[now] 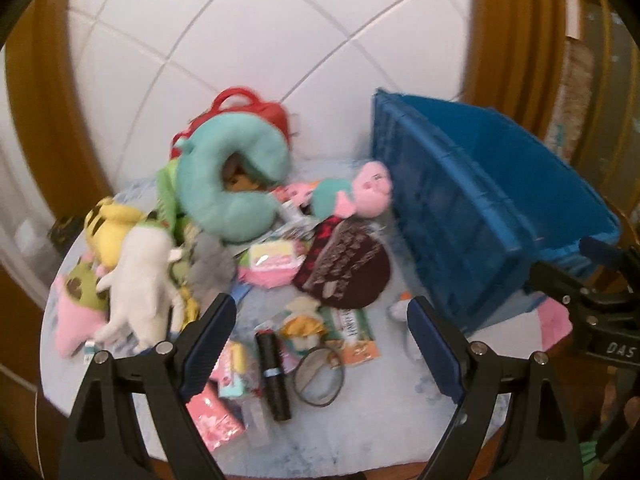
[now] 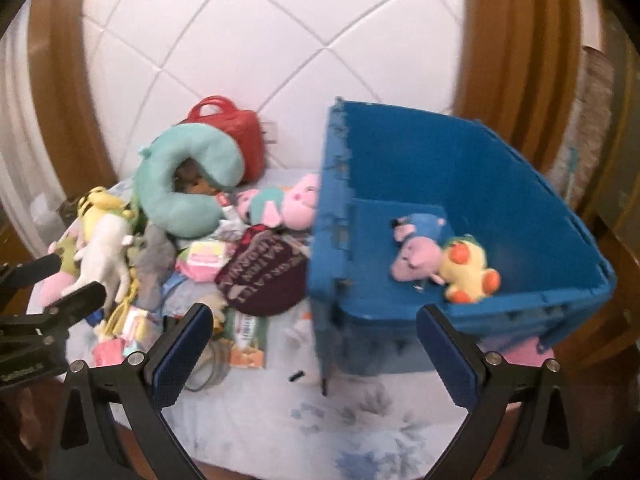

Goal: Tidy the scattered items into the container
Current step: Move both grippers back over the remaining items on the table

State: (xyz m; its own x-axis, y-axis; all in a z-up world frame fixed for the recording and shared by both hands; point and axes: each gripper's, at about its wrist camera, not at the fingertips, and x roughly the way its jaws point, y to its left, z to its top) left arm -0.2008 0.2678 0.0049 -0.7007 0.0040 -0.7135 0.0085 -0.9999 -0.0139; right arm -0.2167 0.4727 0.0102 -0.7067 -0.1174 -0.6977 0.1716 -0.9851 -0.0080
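Both the left gripper (image 1: pixel 320 320) and right gripper (image 2: pixel 314 330) are hanging with jaws apart, holding nothing; the maroon pouch (image 2: pixel 260 276), mid-frame, is showing partly legible lettering beside the blue container (image 2: pixel 460 168).

a home, most likely a bedroom or a child's room.

you're working over a small round table (image 2: pixel 280 420) under a pale floral cloth, set against a white padded, diamond-quilted wall panel (image 2: pixel 256 40) framed in brown wood. plush toys crowd it: a teal neck pillow (image 1: pixel 228 184), a white plush (image 1: pixel 140 280), a pink pig plush (image 1: pixel 370 192). a red handbag (image 2: pixel 236 132) and a blue plastic crate (image 2: pixel 460 184) sit there too.
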